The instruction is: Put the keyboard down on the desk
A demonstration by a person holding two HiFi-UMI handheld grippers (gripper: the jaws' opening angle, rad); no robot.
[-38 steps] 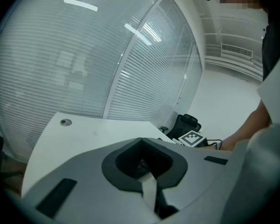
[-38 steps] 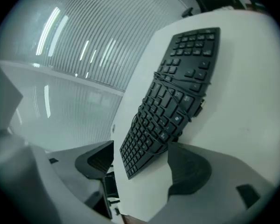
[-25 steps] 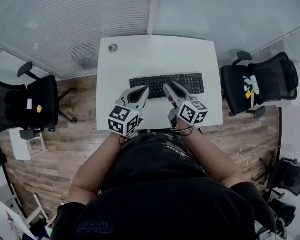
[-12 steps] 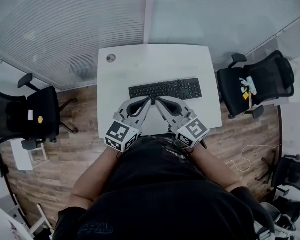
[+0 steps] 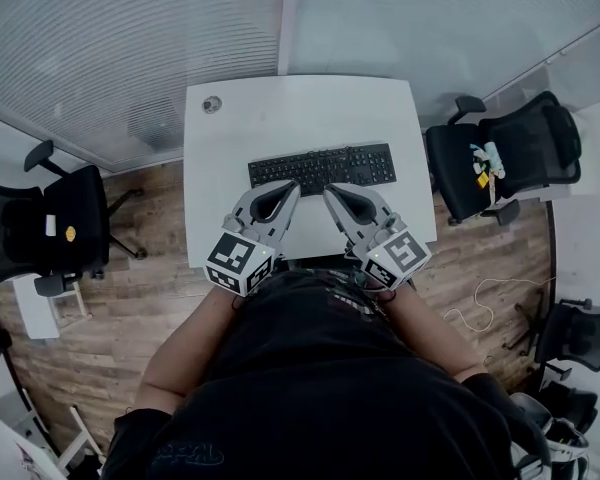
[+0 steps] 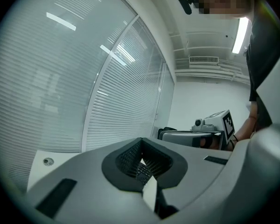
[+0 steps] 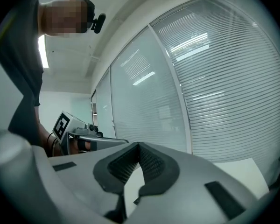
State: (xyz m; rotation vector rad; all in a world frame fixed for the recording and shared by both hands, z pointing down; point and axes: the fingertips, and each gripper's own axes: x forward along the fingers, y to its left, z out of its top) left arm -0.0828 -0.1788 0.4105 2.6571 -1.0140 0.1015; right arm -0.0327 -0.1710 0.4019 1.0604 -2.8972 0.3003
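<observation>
A black keyboard [image 5: 322, 168] lies flat on the white desk [image 5: 300, 118], in its near half. My left gripper [image 5: 294, 186] points at the keyboard's near edge just left of its middle, jaws shut and empty. A hand's width to its right, my right gripper [image 5: 328, 190] also stands shut with nothing between its pads. In the left gripper view the fingertips [image 6: 141, 141] meet, and a strip of keys shows through the gap behind them. The right gripper view shows its pads [image 7: 138, 146] together over bare desk.
Black office chairs stand left [image 5: 50, 228] and right [image 5: 500, 158] of the desk on the wooden floor. A round cable grommet [image 5: 212, 103] sits at the desk's far left corner. A glass wall with blinds [image 5: 180, 28] runs behind the desk. A cable [image 5: 480, 303] lies on the floor.
The right gripper's jaws have closed. Both grippers drew back from the keyboard toward me with their tips close together, then moved forward to its near edge. The keyboard stays on the desk.
</observation>
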